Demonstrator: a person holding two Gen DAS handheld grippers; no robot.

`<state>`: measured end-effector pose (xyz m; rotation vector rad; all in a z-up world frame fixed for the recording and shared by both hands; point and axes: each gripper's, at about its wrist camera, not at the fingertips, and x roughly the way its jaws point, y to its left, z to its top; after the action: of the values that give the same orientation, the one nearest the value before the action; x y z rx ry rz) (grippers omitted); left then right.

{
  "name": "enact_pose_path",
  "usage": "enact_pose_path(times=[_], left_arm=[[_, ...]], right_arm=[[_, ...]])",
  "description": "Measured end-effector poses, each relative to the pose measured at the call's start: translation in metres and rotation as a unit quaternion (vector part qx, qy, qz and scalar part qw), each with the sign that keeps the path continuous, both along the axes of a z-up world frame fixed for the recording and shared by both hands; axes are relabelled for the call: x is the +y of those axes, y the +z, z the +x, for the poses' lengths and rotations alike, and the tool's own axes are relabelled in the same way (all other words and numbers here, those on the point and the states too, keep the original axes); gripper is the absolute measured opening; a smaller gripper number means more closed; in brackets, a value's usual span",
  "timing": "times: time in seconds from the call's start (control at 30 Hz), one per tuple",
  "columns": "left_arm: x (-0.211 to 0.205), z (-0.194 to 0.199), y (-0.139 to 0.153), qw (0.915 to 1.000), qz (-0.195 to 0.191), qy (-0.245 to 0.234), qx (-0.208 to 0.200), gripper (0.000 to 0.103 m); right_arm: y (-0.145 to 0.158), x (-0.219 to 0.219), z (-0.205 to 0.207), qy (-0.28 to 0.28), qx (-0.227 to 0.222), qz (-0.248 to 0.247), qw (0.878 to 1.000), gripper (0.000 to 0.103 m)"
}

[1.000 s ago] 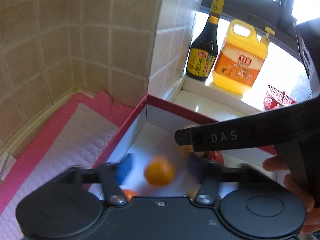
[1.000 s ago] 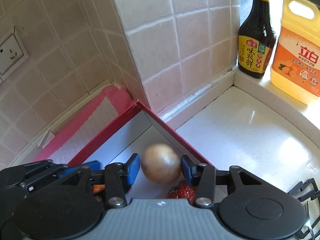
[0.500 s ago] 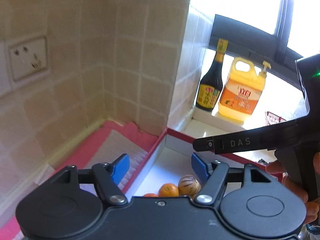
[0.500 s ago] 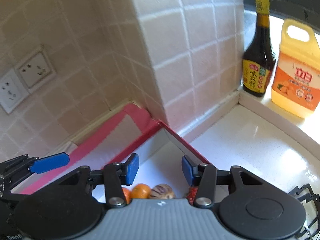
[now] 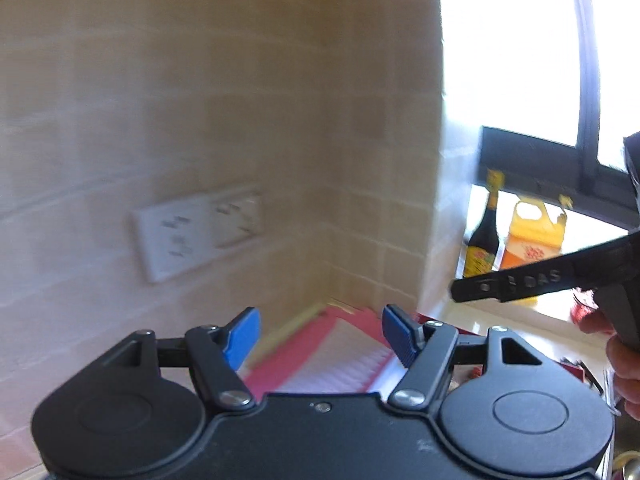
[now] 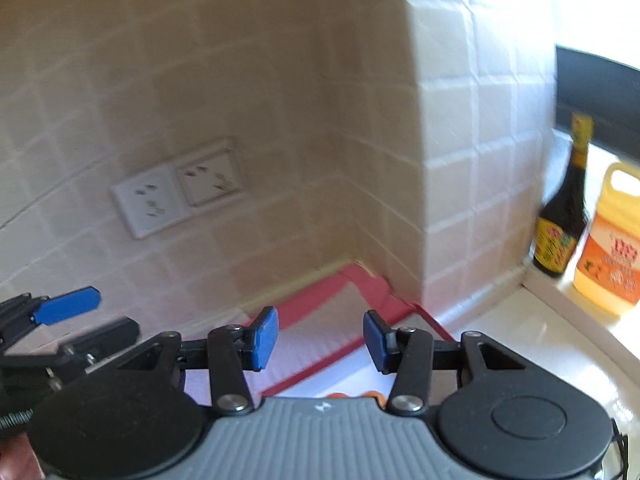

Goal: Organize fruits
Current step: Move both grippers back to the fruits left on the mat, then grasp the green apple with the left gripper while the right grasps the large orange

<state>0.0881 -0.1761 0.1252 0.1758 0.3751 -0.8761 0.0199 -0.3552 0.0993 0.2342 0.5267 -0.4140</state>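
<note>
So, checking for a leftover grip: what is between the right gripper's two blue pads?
Nothing is held. In the right wrist view the right gripper stands open; through the gap show only the pink mat and the red box's rim behind.

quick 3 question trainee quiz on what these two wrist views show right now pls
1. True or false: the right gripper holds a fruit.
2. What stands beside the dark sauce bottle on the sill: A) yellow detergent jug B) kettle C) mug?
3. Fill in: the pink mat lies below a double wall ____.

Key
1. False; both it and the left gripper are open and empty.
2. A
3. socket
</note>
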Motion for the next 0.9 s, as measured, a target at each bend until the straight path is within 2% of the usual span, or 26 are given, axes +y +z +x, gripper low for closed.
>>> enact_pose_path(times=[0.1,0.2,0.4,0.57,0.7,0.8,0.9], left_arm=[[0.039,-0.01,0.012,0.9987,-0.014,0.047,-0.016,0.081],[0.071,-0.016,0.009,0.997,-0.015,0.076,-0.007,0.081],[0.108,-0.032,-0.032,0.9928,0.015,0.116,0.029,0.081],[0.118,-0.04,-0.066,0.9906,0.028,0.108,0.079,0.081],[0.113,-0.049,-0.093,0.9892,0.045,0.08,0.114,0.081],[0.102,-0.051,-0.117,0.9867,0.057,0.051,0.144,0.081],[0.085,-0.05,-0.147,0.9792,0.074,0.006,0.189,0.081]], right_arm=[[0.009,0.025,-0.001,0.029,-0.007,-0.014,0.999,0.05],[0.006,0.05,0.002,0.062,0.006,-0.029,0.998,0.05],[-0.031,0.083,0.016,0.106,0.065,-0.029,0.992,0.05],[-0.064,0.093,0.025,0.12,0.106,-0.008,0.987,0.049],[-0.088,0.091,0.026,0.114,0.133,0.014,0.984,0.05],[-0.113,0.085,0.026,0.107,0.158,0.059,0.98,0.05],[-0.138,0.074,0.024,0.081,0.179,0.107,0.975,0.05]])
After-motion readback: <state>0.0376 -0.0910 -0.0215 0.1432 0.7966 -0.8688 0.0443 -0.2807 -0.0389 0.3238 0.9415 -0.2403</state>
